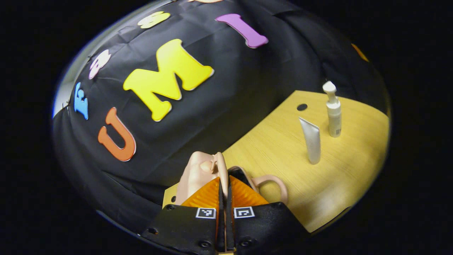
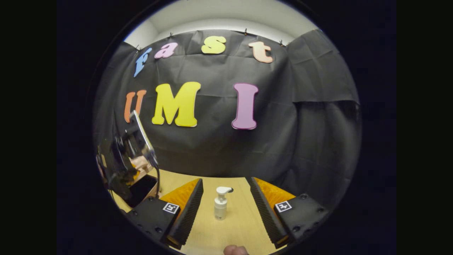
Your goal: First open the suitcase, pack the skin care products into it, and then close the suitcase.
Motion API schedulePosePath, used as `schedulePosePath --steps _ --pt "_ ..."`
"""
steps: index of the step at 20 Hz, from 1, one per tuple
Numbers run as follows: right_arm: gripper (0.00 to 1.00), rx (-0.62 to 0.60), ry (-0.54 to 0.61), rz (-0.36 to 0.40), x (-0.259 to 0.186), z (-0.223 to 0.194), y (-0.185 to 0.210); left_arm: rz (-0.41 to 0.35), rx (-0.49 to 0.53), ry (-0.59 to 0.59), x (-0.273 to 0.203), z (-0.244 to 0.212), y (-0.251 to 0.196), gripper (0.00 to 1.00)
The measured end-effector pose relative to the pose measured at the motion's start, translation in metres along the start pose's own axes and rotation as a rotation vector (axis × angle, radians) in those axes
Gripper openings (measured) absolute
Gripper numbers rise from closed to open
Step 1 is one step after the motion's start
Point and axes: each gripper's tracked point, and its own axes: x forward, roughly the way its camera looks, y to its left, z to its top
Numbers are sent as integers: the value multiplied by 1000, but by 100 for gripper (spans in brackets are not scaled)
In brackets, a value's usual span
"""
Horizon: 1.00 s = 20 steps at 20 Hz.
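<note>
In the left gripper view my left gripper [image 1: 223, 180] is shut on the thin rim of the pink suitcase lid [image 1: 200, 171], which stands raised at the table's near corner; a pink handle [image 1: 274, 184] curves out to its right. Farther right on the wooden table [image 1: 276, 148] a white tube [image 1: 312, 141] stands upright, with a white pump bottle [image 1: 333, 111] behind it. In the right gripper view my right gripper [image 2: 225, 180] is open, its fingers wide apart, and the pump bottle [image 2: 220, 204] stands on the table ahead between them, untouched. The suitcase's dark inside [image 2: 141, 189] shows at the left.
The other gripper and the hand holding it [image 2: 127, 156] rise over the suitcase at the left of the right gripper view. A round hole [image 1: 302, 107] sits in the tabletop near the back edge. Black cloth walls close in behind the table.
</note>
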Motion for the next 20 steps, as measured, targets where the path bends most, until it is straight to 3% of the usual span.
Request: schedulePosePath --steps 4,9,14,20 --pt "80 -12 -27 53 3 23 33 59 -179 -132 -19 3 93 4" --pt "79 -21 -30 114 11 45 74 167 -351 -165 -32 -53 206 4" --pt "80 -45 -19 94 12 57 93 230 -515 -122 -15 -146 296 4" --pt "79 -102 48 62 4 35 112 200 -688 -1 34 -282 325 5"
